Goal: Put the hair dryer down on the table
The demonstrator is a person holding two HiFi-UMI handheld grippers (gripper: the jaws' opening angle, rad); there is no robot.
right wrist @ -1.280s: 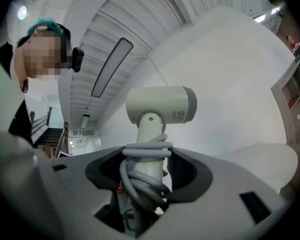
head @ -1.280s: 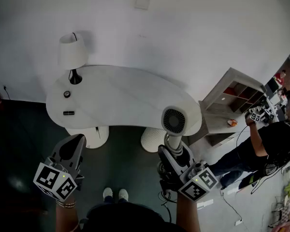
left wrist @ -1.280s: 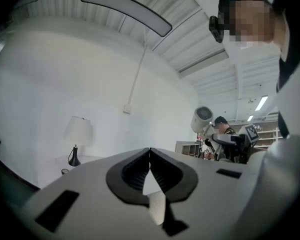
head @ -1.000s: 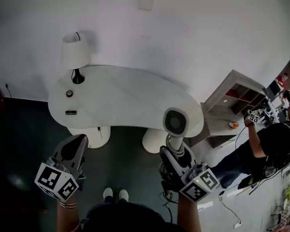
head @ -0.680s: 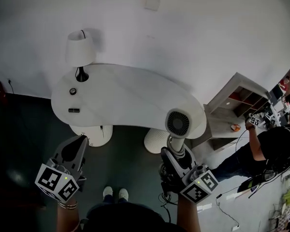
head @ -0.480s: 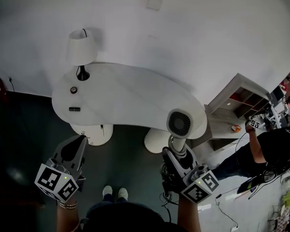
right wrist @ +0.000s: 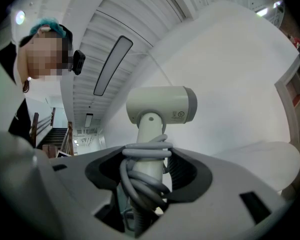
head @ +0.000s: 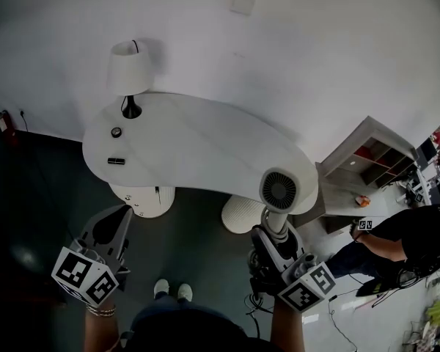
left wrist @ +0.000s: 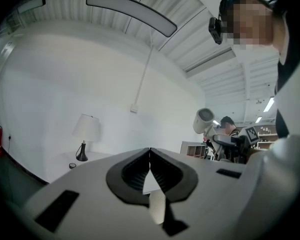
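Comparison with the preceding second showed almost no change. The hair dryer (head: 279, 191) remained upright, its cord-wrapped handle clamped in the right gripper (head: 270, 235) and its head over the near right edge of the table (head: 191, 141) without resting on it, so the set-down was judged still outstanding. Count: one hair dryer, one table, one lamp (head: 128, 66), one round dark item (head: 116, 132) and one flat dark item (head: 116, 160) near it, and two grippers, the left gripper (head: 111, 224) well apart with jaws closed together on nothing.
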